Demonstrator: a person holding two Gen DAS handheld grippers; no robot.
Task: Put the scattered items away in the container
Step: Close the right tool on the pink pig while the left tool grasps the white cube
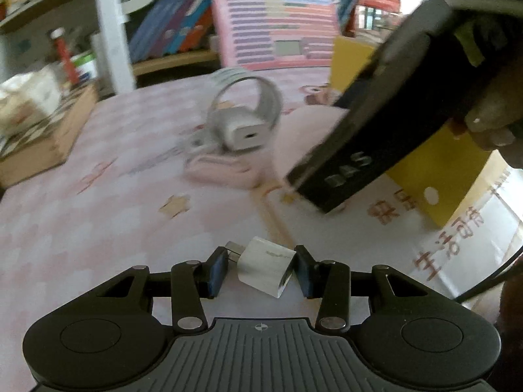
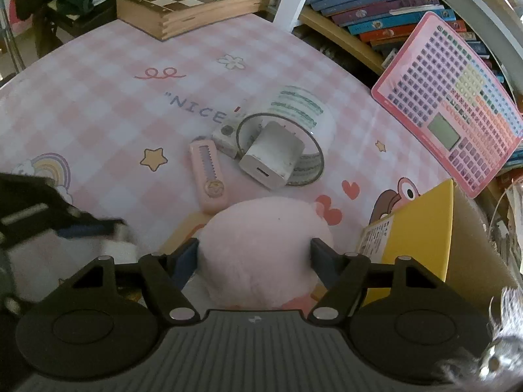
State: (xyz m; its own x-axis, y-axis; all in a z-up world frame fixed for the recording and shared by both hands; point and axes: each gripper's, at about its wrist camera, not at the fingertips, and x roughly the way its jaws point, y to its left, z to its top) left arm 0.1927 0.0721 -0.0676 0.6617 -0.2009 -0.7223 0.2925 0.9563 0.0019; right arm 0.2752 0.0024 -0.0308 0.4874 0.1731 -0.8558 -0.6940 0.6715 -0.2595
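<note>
In the left wrist view my left gripper (image 1: 260,269) has its blue pads against a small white charger plug (image 1: 266,269), which sits tilted between them just above the pink checked tablecloth. My right gripper (image 2: 255,254) has both pads pressed against the sides of a round pink plush (image 2: 261,228) on the table. The yellow box (image 2: 421,228) stands open just to the right of the plush. A bigger white charger block (image 2: 271,156), a tape roll (image 2: 294,121) and a pink clipper case (image 2: 209,176) lie together beyond the plush.
A wooden chessboard box (image 2: 189,3) sits at the table's far edge. A pink toy keyboard (image 2: 457,114) leans against shelves of books at the right. A small white gadget (image 2: 225,134) lies by the tape roll. A person's fingers (image 1: 490,124) hold the right gripper's black body.
</note>
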